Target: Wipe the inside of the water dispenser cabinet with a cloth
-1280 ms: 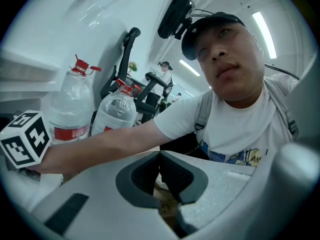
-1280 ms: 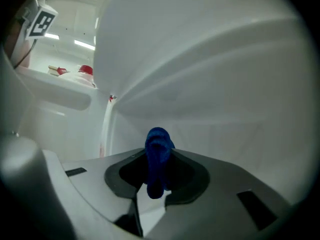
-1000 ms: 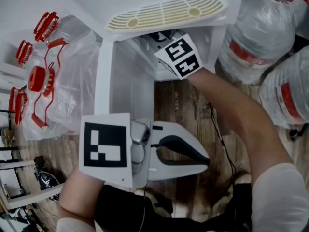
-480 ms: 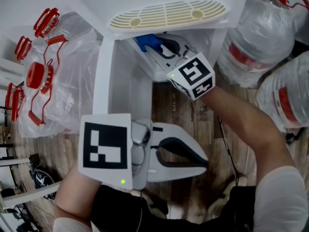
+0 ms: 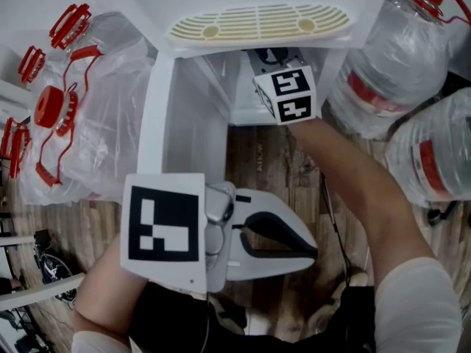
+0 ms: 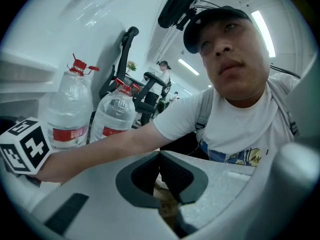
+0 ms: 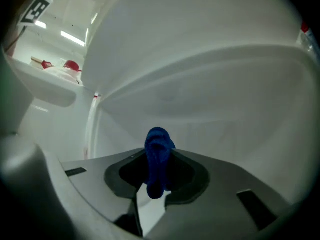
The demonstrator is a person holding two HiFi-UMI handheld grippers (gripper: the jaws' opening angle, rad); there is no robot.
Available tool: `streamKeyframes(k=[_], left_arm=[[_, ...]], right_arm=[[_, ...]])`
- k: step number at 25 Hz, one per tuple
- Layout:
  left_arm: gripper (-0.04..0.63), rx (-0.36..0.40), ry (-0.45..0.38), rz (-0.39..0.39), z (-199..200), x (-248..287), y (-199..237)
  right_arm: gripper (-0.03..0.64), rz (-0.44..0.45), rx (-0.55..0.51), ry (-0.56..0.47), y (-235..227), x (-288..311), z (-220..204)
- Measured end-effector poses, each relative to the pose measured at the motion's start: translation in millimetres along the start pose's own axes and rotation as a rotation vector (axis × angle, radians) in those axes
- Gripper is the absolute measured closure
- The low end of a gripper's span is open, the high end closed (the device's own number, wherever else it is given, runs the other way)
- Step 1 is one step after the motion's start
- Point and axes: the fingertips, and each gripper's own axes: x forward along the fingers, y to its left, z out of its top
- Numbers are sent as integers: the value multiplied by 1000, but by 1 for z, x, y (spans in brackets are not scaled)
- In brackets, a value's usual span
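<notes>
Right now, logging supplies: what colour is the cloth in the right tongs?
Blue cloth; best in right gripper view.

The cloth (image 7: 159,144) in my right claw (image 7: 158,170) is deep blue against the claw's pale grey body and dark grey pads. Around it the cabinet (image 7: 200,84) is plain white. That claw's cube (image 5: 288,94) bears black-and-white squares. Just above the claw, a cream slotted tray (image 5: 257,22). To its right, clear bottles (image 5: 383,57) with red labels and caps. Under my grey left claw (image 5: 316,250), brown wood-grain floor (image 5: 280,160).
</notes>
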Motion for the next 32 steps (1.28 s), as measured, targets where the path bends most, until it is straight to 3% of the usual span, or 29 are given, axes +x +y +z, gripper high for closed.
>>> streamKeyframes(k=[5, 13, 23, 32], left_arm=[[592, -1, 5, -5, -1, -1, 0], [592, 0, 9, -11, -2, 0, 1], [592, 9, 10, -14, -2, -1, 0], [592, 21, 15, -18, -3, -2, -1]], right_arm=[[528, -59, -72, 21, -9, 25, -8], [528, -75, -122, 114, -13, 51, -47], [528, -53, -46, 341, -10, 48, -130], [528, -149, -76, 114, -21, 31, -54]])
